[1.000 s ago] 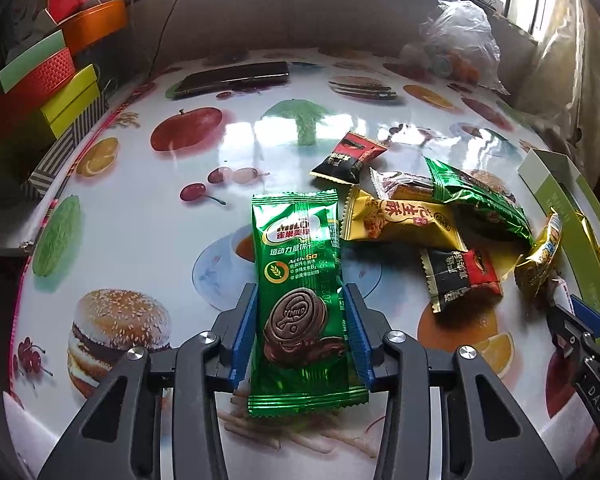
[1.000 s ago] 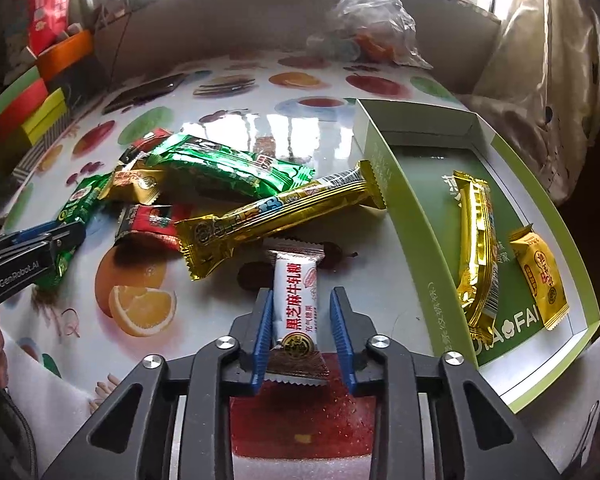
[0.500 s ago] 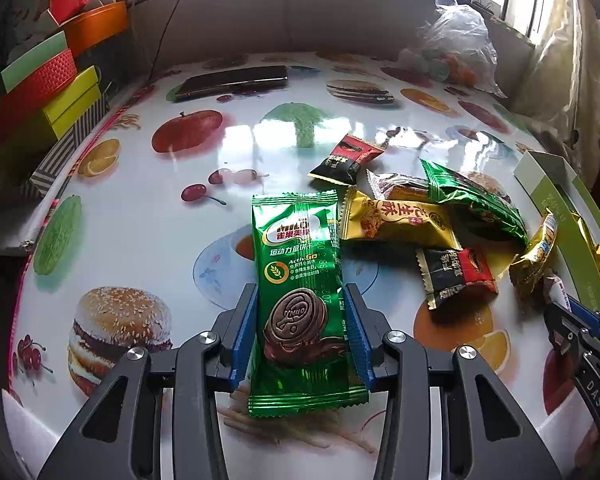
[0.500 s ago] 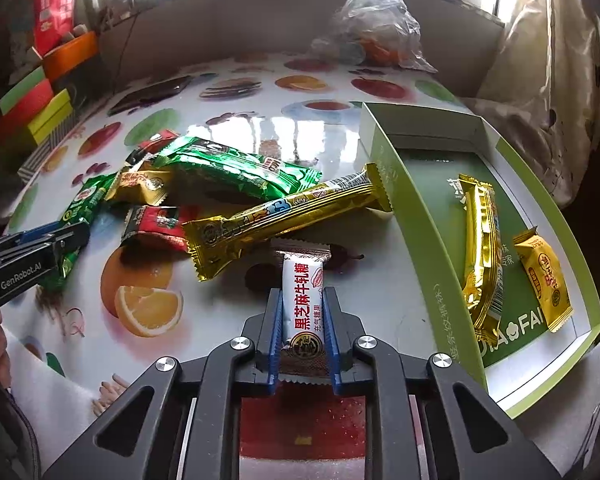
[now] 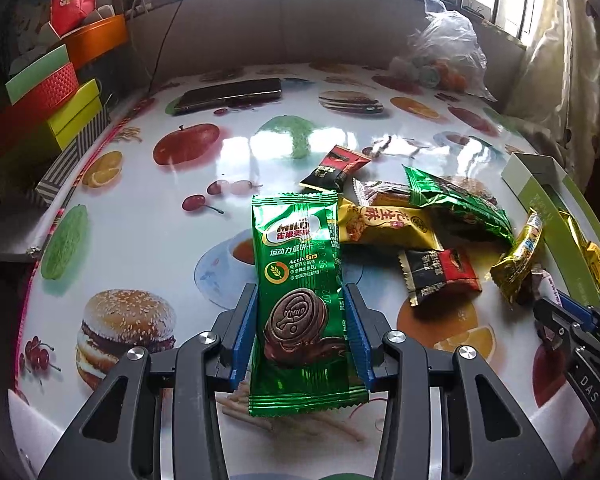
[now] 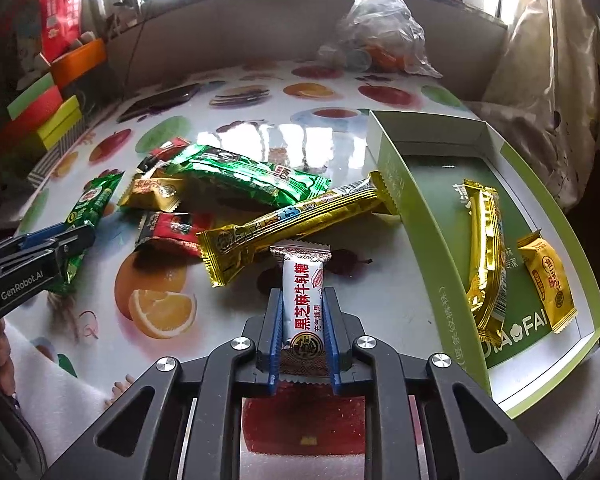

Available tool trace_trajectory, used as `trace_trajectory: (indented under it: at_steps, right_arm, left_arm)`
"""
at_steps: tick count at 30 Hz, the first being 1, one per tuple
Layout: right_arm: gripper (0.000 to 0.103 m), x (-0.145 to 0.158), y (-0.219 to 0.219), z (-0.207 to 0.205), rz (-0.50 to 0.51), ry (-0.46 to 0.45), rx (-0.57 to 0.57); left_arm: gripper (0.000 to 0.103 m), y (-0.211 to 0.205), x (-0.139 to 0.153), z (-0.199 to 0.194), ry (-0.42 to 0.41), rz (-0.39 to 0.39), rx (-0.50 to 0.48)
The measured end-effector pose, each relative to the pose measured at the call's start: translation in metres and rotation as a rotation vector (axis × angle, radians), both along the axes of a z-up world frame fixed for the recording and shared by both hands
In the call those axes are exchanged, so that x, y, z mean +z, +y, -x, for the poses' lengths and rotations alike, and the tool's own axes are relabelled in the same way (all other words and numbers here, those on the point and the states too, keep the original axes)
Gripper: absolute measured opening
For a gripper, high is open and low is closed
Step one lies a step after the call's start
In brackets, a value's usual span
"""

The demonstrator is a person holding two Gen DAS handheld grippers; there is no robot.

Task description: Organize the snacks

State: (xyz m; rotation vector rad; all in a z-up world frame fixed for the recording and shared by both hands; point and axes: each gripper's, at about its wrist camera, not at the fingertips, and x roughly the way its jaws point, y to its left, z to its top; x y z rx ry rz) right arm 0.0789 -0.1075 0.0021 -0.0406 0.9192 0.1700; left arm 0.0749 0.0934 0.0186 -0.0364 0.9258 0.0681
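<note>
In the left wrist view my left gripper is shut on a green Milo biscuit packet, blue pads against both long edges. My right gripper is shut on a white sesame nougat candy, held lengthwise just over the table. To its right is a green-walled box holding a long gold bar and a small yellow packet. Loose on the table lie another long gold bar, a green packet, a red-black packet and a yellow packet.
A dark phone lies at the far side of the fruit-printed table. A clear plastic bag with items sits at the back right. Stacked coloured boxes line the left edge. A curtain hangs at the right.
The right gripper's jaws have closed onto the white candy, which lay loosely between them before. The left gripper and its green packet have stayed put.
</note>
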Motion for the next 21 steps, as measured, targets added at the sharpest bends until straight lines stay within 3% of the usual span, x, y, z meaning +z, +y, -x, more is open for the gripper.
trace_trajectory:
  at_steps: [21]
  right_arm:
    - [0.017, 0.022, -0.005, 0.007, -0.05, -0.052, 0.01]
  left_arm:
    - [0.043, -0.019, 0.029, 0.009, -0.046, 0.019, -0.052]
